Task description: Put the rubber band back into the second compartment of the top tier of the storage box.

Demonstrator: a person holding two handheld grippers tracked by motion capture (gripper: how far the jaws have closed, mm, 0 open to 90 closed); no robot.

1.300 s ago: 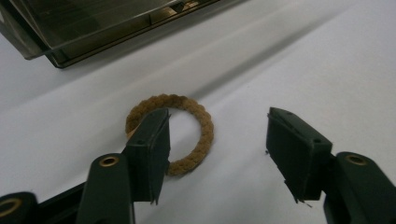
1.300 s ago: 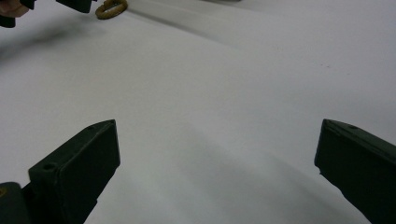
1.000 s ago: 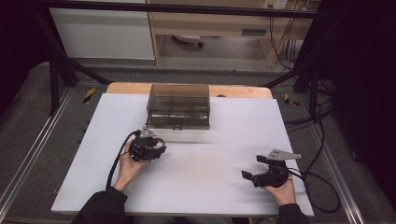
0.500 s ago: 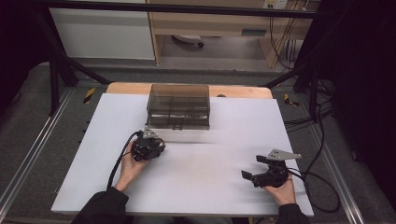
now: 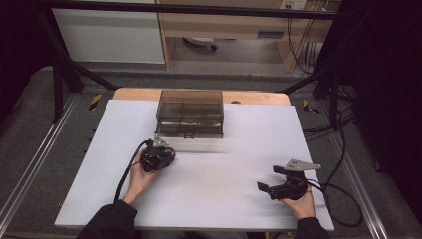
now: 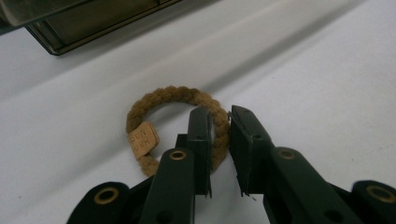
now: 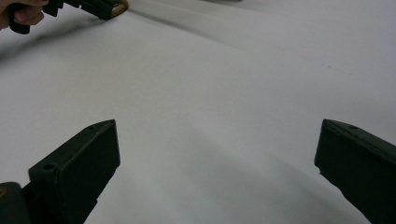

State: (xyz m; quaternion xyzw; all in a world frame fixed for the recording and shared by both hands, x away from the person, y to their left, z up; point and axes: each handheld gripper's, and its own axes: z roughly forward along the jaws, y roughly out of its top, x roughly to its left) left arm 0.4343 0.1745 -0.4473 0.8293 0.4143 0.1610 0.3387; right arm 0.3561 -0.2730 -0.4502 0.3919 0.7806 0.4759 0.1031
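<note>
Right gripper idles near the table's front edge, jaws spread wide, nothing between them. Left gripper is clamped on the brown braided ring, which lies on the white table. Smoky compartment box just beyond looks closed; grasp apparently done, any lift or placement remains.

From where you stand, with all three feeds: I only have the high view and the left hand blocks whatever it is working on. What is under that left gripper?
Observer: A brown braided ring with a small tan tag, lying flat on the white table.
Operator: Has the left gripper got it?
Observer: The left gripper has its fingers on either side of the ring's braid, nearly closed on it.
Operator: And the right one?
Observer: The right gripper is wide open, nothing between its fingers.
Operator: Is the ring near the box?
Observer: Yes, just in front of the smoky plastic box, not touching it.
</note>
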